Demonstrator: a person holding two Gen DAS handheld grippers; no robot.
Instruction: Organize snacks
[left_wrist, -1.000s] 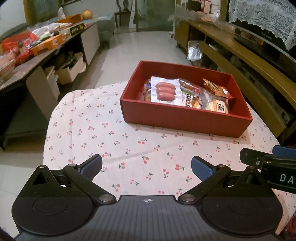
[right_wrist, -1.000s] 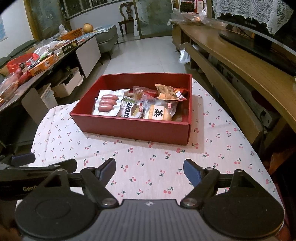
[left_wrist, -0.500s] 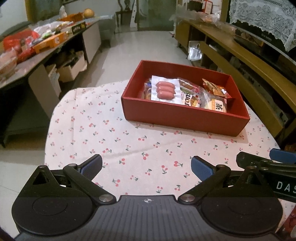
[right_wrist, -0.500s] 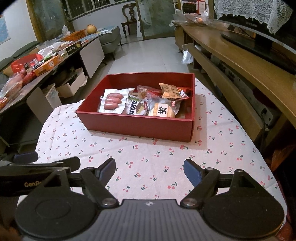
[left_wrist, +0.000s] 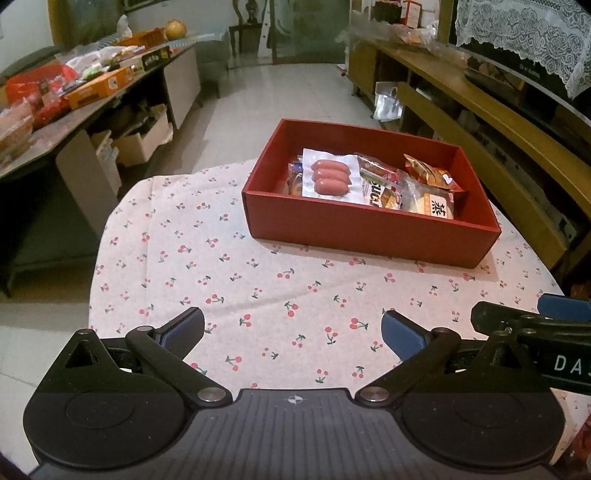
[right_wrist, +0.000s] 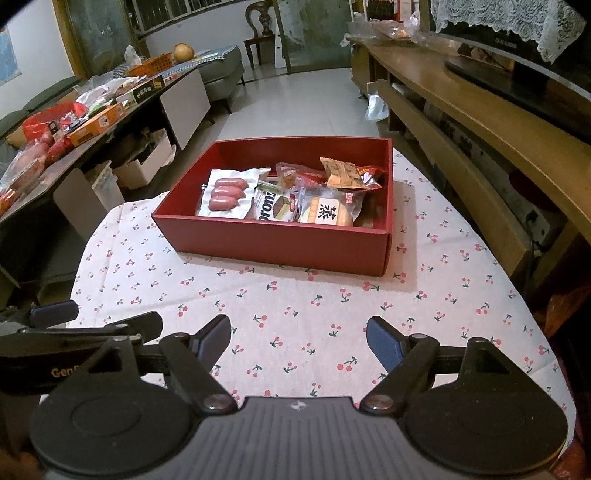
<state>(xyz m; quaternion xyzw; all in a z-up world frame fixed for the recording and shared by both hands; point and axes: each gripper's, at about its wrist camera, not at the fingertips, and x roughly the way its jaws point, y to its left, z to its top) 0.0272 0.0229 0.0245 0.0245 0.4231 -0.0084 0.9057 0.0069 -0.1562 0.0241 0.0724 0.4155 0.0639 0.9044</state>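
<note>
A red box (left_wrist: 365, 236) (right_wrist: 280, 242) stands at the far side of a round table with a cherry-print cloth (left_wrist: 229, 273) (right_wrist: 332, 306). In it lie several snack packs: a sausage pack (left_wrist: 330, 177) (right_wrist: 227, 194), a biscuit pack (left_wrist: 380, 194) (right_wrist: 275, 206), a tea cake pack (left_wrist: 436, 203) (right_wrist: 327, 212) and an orange packet (left_wrist: 428, 171) (right_wrist: 345, 173). My left gripper (left_wrist: 293, 334) is open and empty over the near cloth. My right gripper (right_wrist: 299, 341) is open and empty beside it; it also shows in the left wrist view (left_wrist: 532, 321).
A long side table (left_wrist: 74, 96) (right_wrist: 92, 114) crowded with boxes and food stands on the left. A wooden TV cabinet (left_wrist: 480, 110) (right_wrist: 461, 110) runs along the right. Tiled floor (left_wrist: 277, 92) lies beyond the table.
Both grippers have drawn back and risen a little from the box, so it looks smaller and farther. Both stay open and empty. The box and snacks have not moved.
</note>
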